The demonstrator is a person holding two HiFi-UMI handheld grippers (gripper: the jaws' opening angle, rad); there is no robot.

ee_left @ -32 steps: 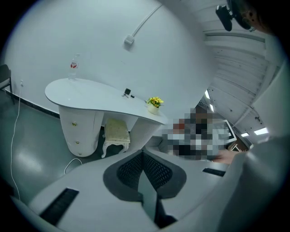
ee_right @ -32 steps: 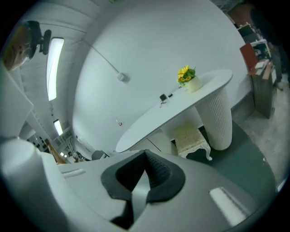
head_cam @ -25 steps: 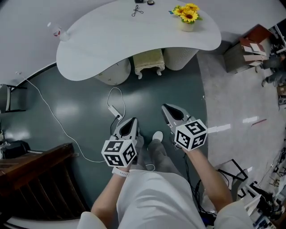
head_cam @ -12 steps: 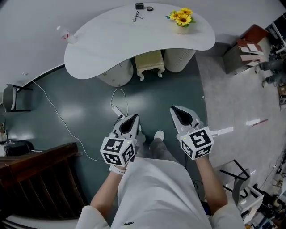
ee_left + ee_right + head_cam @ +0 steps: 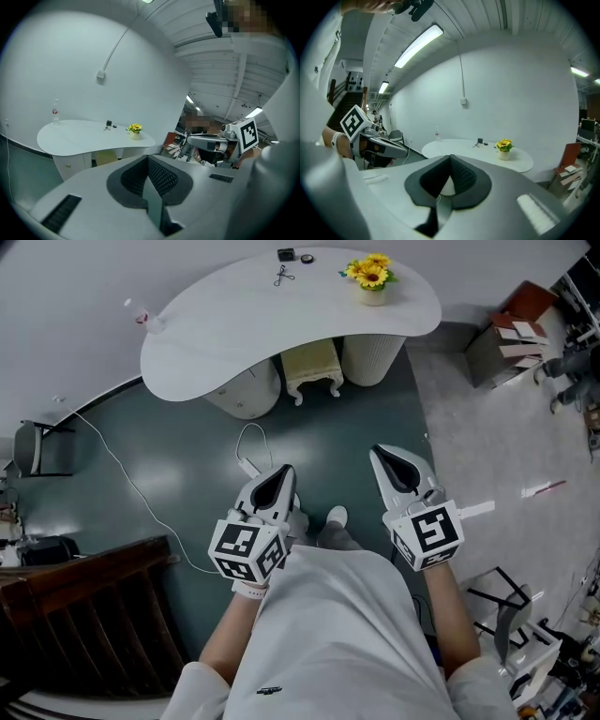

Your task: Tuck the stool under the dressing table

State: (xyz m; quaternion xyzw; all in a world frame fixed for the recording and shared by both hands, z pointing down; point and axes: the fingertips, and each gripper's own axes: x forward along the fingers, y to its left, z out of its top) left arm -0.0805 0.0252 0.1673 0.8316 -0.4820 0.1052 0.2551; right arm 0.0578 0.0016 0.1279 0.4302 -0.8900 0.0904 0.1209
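Two claws hang side by side above the dark green floor (image 5: 356, 427), well short of the white counter (image 5: 234, 329). The left claw (image 5: 280, 473) is clenched with its pads pressed together on nothing, and the right claw (image 5: 384, 457) is clenched and empty too. The cream stool (image 5: 312, 367) stands under the counter's front edge between two round white pedestals, with its front legs showing. On the counter are a pot of yellow flowers (image 5: 371, 280), scissors (image 5: 279, 276) and a clear bottle (image 5: 141, 315). A white cable (image 5: 112, 474) trails across the floor.
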